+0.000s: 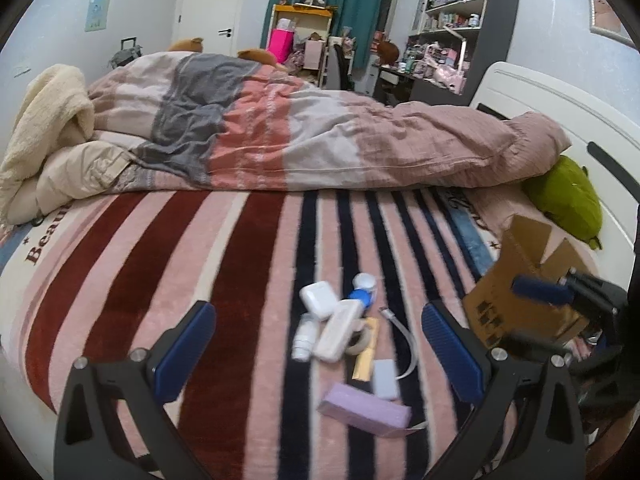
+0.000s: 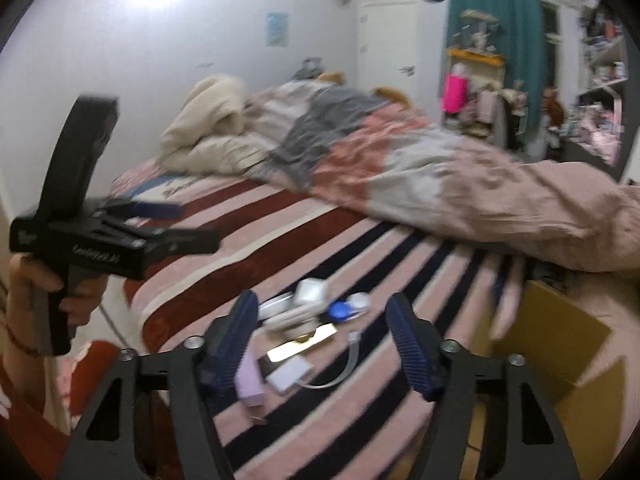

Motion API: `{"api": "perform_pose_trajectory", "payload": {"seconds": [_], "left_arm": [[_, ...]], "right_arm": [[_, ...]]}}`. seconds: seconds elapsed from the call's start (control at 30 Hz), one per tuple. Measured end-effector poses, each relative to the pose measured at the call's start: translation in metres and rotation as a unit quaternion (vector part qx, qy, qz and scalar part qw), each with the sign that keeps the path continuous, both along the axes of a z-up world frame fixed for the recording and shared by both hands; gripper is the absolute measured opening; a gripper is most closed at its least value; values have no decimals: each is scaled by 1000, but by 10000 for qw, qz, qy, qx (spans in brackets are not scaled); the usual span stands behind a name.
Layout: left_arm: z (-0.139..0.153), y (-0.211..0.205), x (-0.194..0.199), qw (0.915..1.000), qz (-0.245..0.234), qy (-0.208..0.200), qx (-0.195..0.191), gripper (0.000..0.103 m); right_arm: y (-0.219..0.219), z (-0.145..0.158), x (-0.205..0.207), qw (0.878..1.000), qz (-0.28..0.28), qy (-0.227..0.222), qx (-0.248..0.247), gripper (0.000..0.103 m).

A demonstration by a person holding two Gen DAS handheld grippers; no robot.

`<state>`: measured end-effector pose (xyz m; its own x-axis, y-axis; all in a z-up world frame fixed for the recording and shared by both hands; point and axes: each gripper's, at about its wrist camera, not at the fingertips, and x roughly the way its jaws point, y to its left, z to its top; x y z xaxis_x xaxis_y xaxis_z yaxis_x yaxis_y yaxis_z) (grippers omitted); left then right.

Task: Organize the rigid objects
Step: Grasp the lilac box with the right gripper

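Item 1, left tool (image 1: 318, 344): hanging above the striped blanket (image 1: 240, 260) of the bed, its blue pads standing wide apart with nothing between them but the view of the pile below. In the right wrist view the left tool (image 2: 176, 224) is showing side-on at the left edge, gripped by a hand (image 2: 38, 292).

Item 2, right tool (image 2: 322, 344): jaws standing partly apart and gripping nothing, pads clear of every object. From the left wrist view the right tool (image 1: 560, 292) is sitting in front of the cardboard box (image 1: 516, 292) at the right.

Item 3, pile of rigid objects, lying on the blanket near the bed's near edge:
- white case (image 1: 318, 299), lying at the far side of the pile;
- white rounded piece on a blue round piece (image 1: 362, 294), just beside the case;
- small white bottle (image 1: 304, 336), lying on its side;
- long white flat case (image 1: 338, 332), leaning across the tape roll (image 1: 360, 342);
- gold flat box (image 1: 366, 354), partly under the others;
- small pale adapter with white cable (image 1: 386, 380), cable curving away;
- lilac box (image 1: 366, 408), nearest the camera.

Item 4, cardboard box: standing open on the bed, to the right of the pile, near a green cushion (image 1: 568, 196).

Item 5, rumpled duvet (image 1: 320, 132): lying across the far part of the bed.
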<state>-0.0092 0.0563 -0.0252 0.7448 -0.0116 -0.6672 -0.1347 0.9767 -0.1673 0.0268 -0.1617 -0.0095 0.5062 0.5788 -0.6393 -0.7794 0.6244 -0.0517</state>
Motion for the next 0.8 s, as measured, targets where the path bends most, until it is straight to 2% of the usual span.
{"api": "perform_pose_trajectory", "payload": {"seconds": [0.13, 0.23, 0.37, 0.5, 0.57, 0.63, 0.73, 0.8], "left_arm": [[-15, 18, -4, 9998, 133, 107, -33, 102], [-24, 29, -6, 9996, 218, 194, -48, 102], [-33, 40, -9, 9991, 317, 270, -59, 102], [-38, 44, -9, 9989, 349, 315, -61, 102], [-39, 43, -9, 9988, 352, 338, -50, 102], [-39, 42, -10, 9988, 325, 356, -44, 102], [-36, 36, -10, 9991, 207, 363, -61, 102], [-31, 29, -9, 9994, 78, 321, -101, 102]], "right_arm": [[34, -34, -2, 9971, 498, 481, -306, 53], [54, -71, -1, 9903, 807, 986, -547, 53], [64, -114, 9, 9838, 742, 1226, -1073, 52], [67, -144, 18, 9752, 807, 1660, -1223, 39], [69, -154, 18, 9712, 856, 1784, -1331, 27], [71, -159, 18, 9683, 872, 1882, -1389, 21], [74, -155, 14, 9705, 873, 1710, -1459, 21], [73, -145, 13, 9731, 884, 1657, -1337, 21]]}}
